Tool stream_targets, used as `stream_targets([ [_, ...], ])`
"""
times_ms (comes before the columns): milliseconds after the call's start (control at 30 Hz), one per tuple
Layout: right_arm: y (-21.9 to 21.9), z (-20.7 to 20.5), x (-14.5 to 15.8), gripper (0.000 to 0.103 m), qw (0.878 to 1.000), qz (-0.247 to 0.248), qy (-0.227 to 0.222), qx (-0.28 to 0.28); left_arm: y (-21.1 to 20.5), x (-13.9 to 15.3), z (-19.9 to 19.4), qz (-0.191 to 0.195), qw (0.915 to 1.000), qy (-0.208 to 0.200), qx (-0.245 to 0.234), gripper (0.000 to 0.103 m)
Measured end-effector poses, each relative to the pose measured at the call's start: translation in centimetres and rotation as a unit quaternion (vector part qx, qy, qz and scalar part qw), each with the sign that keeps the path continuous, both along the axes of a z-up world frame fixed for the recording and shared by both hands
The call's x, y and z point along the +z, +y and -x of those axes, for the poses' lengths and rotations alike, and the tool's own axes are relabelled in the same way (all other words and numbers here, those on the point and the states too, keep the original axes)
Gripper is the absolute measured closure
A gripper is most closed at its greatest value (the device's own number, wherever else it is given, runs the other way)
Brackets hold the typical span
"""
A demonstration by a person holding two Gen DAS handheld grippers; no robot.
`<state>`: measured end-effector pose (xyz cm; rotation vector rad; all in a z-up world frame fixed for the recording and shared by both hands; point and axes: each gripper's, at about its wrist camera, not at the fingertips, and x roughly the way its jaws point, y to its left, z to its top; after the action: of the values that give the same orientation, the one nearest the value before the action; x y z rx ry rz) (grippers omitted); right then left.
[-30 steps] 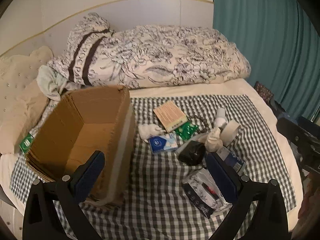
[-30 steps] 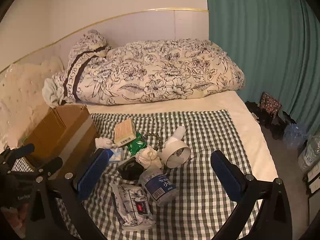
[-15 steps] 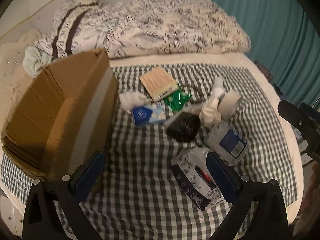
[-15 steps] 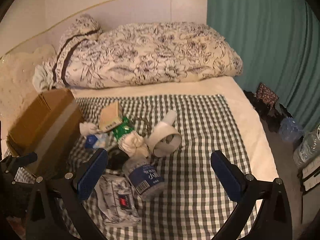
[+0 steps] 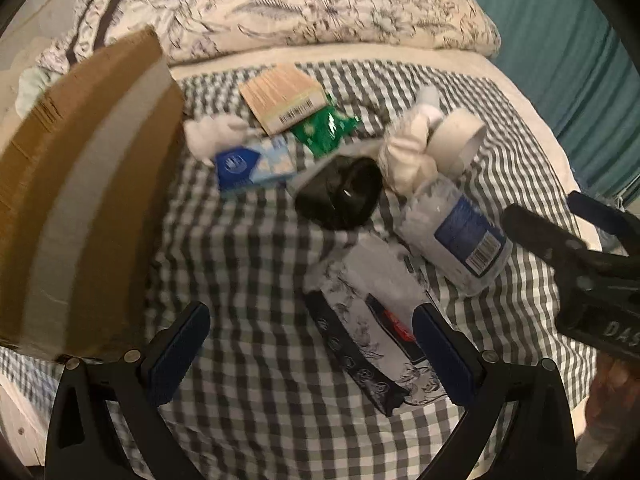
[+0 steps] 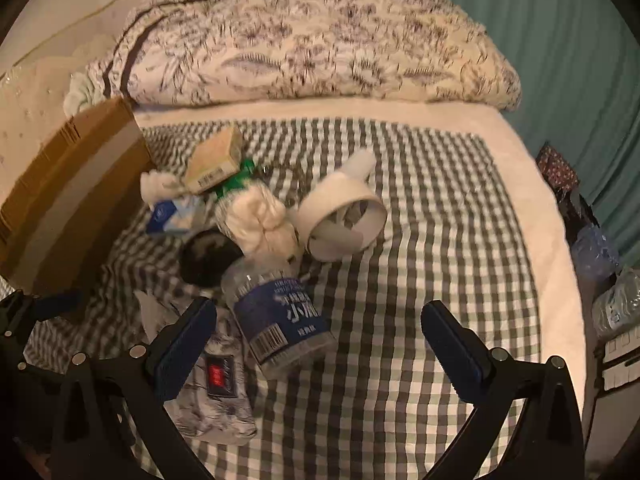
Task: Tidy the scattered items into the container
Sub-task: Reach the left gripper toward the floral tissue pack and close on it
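Observation:
A brown cardboard box (image 5: 76, 200) (image 6: 68, 196) stands at the left of the checked cloth. Scattered beside it lie a tan carton (image 5: 282, 96), a green sachet (image 5: 326, 128), a blue tissue pack (image 5: 254, 164), a black round object (image 5: 344, 194), a knotted white cloth (image 6: 260, 220), a white tape ring (image 6: 344, 220), a clear bottle with a blue label (image 5: 456, 236) (image 6: 280, 316) and a patterned tissue pack (image 5: 372, 328) (image 6: 216, 388). My left gripper (image 5: 310, 344) hangs open just above the patterned pack. My right gripper (image 6: 318, 340) is open over the bottle.
A floral duvet (image 6: 320, 40) is piled along the back of the bed. A teal curtain (image 6: 560, 40) hangs at the right, with bags and water bottles (image 6: 600, 260) on the floor below it. Bare checked cloth (image 6: 440, 220) lies right of the clutter.
Both grippers have moved forward and down toward the pile. The box has slid to the left of both views and the items look larger. Both grippers stay open.

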<state>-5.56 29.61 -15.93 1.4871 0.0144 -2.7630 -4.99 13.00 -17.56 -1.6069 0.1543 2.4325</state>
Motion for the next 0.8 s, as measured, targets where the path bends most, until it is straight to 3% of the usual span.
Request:
stream_targets([
  [167, 0.3, 0.5, -2.2, 0.000, 1.000, -0.001, -0.026, 0.011, 0.7, -1.4, 0.1, -0.002, 0.9997, -0.023, 0.002, 0.000],
  [267, 0.3, 0.6, -2.5, 0.000, 0.999, 0.001, -0.029, 0.016, 0.8, -2.0, 0.1, 0.000, 0.9993, -0.029, -0.024, 0.000],
  [467, 0.1, 0.9, -2.7, 0.000, 0.999, 0.006, -0.026, 0.024, 1.2, -3.5, 0.2, 0.002, 0.9987, -0.043, -0.026, 0.000],
  [667, -0.4, 1.4, -3.4, 0.000, 0.999, 0.002, -0.030, 0.031, 1.3, -5.6, 1.1, -0.040, 0.9958, -0.078, -0.023, 0.000],
  [800, -0.5, 1.6, -4.0, 0.000, 0.999, 0.002, -0.035, 0.033, 1.7, -5.9, 1.0, -0.033, 0.9963, -0.071, -0.036, 0.000],
])
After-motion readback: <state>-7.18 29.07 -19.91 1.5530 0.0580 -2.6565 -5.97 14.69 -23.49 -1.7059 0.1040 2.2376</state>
